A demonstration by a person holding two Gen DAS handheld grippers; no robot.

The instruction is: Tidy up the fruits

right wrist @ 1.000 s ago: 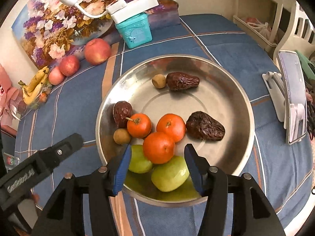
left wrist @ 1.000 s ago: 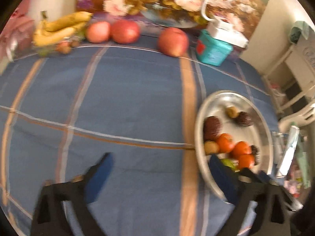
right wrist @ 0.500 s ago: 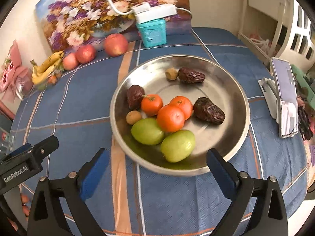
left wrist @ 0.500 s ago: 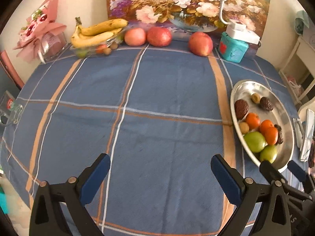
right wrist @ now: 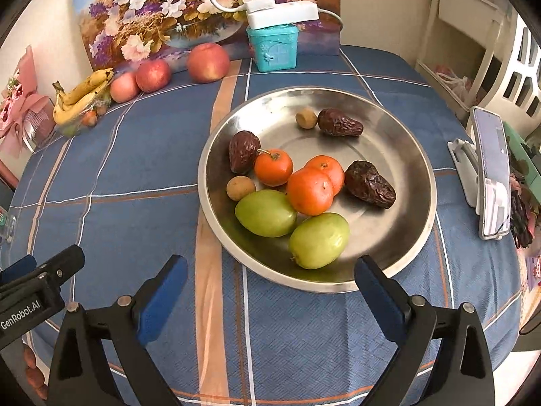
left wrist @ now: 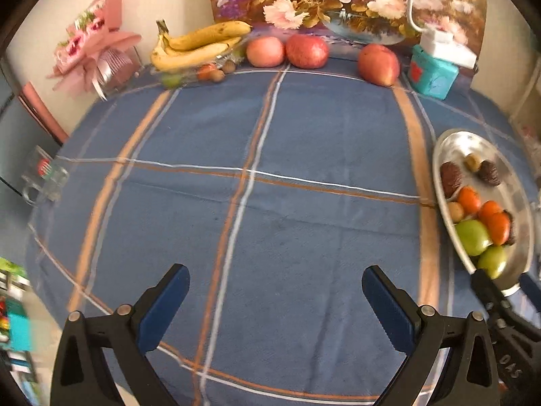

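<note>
My right tongs (right wrist: 270,291) have just been opening and now stand wide apart with nothing between them, hanging over the near rim of the steel plate (right wrist: 419,155); the plate sits toward the right edge of the table (right wrist: 135,169), on its blue checked cloth; in it lie two green fruits (right wrist: 265,213) nearest me, touching each other, three oranges (right wrist: 309,191) bunched just behind them, three dark dates (right wrist: 368,184) and two small brown fruits (right wrist: 240,187); my left tongs (left wrist: 275,308) are also spread apart and empty, over bare cloth near the front edge, well left of the plate; along the far edge, against a flower painting (left wrist: 338,3), rest three red apples (left wrist: 306,50); a bunch of bananas (left wrist: 196,47) lies at the far left corner; a teal box (left wrist: 432,76) stands just right of the apples.
</note>
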